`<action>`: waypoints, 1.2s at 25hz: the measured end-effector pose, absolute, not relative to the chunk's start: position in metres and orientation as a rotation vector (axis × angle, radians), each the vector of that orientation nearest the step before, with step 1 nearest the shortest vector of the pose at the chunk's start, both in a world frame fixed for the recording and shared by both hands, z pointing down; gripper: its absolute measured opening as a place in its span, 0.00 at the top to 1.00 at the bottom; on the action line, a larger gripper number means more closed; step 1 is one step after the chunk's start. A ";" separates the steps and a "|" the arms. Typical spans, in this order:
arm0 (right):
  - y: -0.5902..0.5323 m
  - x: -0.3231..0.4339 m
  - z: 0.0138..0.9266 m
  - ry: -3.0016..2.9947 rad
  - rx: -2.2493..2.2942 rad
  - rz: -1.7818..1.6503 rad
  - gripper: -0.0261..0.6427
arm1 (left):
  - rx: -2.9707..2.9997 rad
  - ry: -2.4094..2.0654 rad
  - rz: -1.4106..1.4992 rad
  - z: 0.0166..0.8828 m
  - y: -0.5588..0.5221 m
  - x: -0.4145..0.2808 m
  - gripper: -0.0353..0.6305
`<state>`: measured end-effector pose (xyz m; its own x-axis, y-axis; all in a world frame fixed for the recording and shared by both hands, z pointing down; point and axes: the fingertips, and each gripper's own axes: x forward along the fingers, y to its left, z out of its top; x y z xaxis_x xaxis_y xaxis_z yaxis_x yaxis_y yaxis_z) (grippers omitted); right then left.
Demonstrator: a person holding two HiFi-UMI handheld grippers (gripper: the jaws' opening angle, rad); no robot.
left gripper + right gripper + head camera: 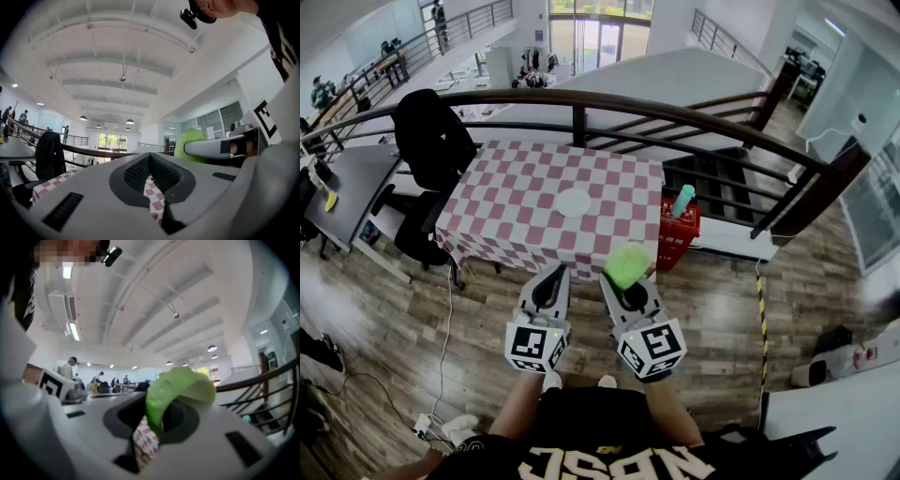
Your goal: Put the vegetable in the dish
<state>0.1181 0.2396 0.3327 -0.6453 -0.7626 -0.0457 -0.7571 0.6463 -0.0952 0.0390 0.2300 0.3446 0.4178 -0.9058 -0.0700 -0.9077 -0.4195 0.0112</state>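
A person stood on a wooden floor, a little way back from a table (pixel 511 192) covered in a red-and-white checked cloth, and held a pair of tongs in each hand. The right tongs (pixel 628 285) were closed narrowly on a green leafy vegetable (pixel 627 265), which bulged up above the tips. It was held in the air over the floor, just short of the table's near edge and raised clear of it, apparently so that it could be carried forward without catching.

The left tongs (pixel 554 275) were pressed fully together with nothing between them. They were level with the right pair and just beside them, probably kept out of the way as a spare hand.

A small white dish (pixel 573 202) sat alone near the middle of the table, beyond the tongs and slightly to the left of the vegetable. The vegetable had not yet reached it, so the carry looked about halfway done.

A red basket (pixel 680 228) stood on the floor against the table's right side. A dark curved railing (pixel 581 97) ran behind the far edge.
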 end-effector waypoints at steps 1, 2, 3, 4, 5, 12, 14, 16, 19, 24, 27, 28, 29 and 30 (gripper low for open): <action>0.241 0.125 0.332 2.773 -1.286 -0.109 0.83 | -2.622 1.675 0.099 0.344 0.231 0.046 0.92; 0.242 0.132 0.332 2.771 -1.287 -0.115 0.83 | -2.624 1.674 0.097 0.344 0.233 0.053 0.92; 0.243 0.139 0.332 2.771 -1.288 -0.121 0.83 | -2.625 1.676 0.097 0.344 0.234 0.059 0.92; 0.244 0.145 0.333 2.773 -1.288 -0.127 0.83 | -2.626 1.680 0.097 0.345 0.236 0.065 0.92; 0.246 0.151 0.334 2.775 -1.287 -0.132 0.83 | -2.626 1.686 0.098 0.346 0.238 0.070 0.92; 0.249 0.171 0.351 2.778 -1.272 -0.166 0.83 | -2.610 1.727 0.052 0.362 0.245 0.085 0.92; 0.250 0.169 0.356 2.788 -1.244 -0.186 0.82 | -2.611 1.733 0.029 0.365 0.246 0.086 0.92; 0.249 0.167 0.360 2.796 -1.223 -0.194 0.82 | -2.610 1.740 0.013 0.367 0.246 0.084 0.92; 0.244 0.160 0.368 2.816 -1.201 -0.210 0.82 | -2.613 1.765 0.008 0.374 0.237 0.079 0.92; 0.211 0.147 0.391 2.836 -1.225 -0.265 0.82 | -2.633 1.755 -0.007 0.392 0.203 0.071 0.92; 0.178 0.131 0.406 2.840 -1.254 -0.333 0.82 | -2.627 1.715 -0.027 0.396 0.163 0.059 0.92; 0.164 0.126 0.410 2.842 -1.272 -0.343 0.82 | -2.637 1.703 -0.019 0.396 0.147 0.055 0.92; 0.148 0.122 0.411 2.841 -1.296 -0.344 0.82 | -2.650 1.689 -0.004 0.395 0.129 0.051 0.92; 0.129 0.117 0.410 2.835 -1.322 -0.337 0.82 | -2.662 1.671 0.014 0.393 0.109 0.045 0.92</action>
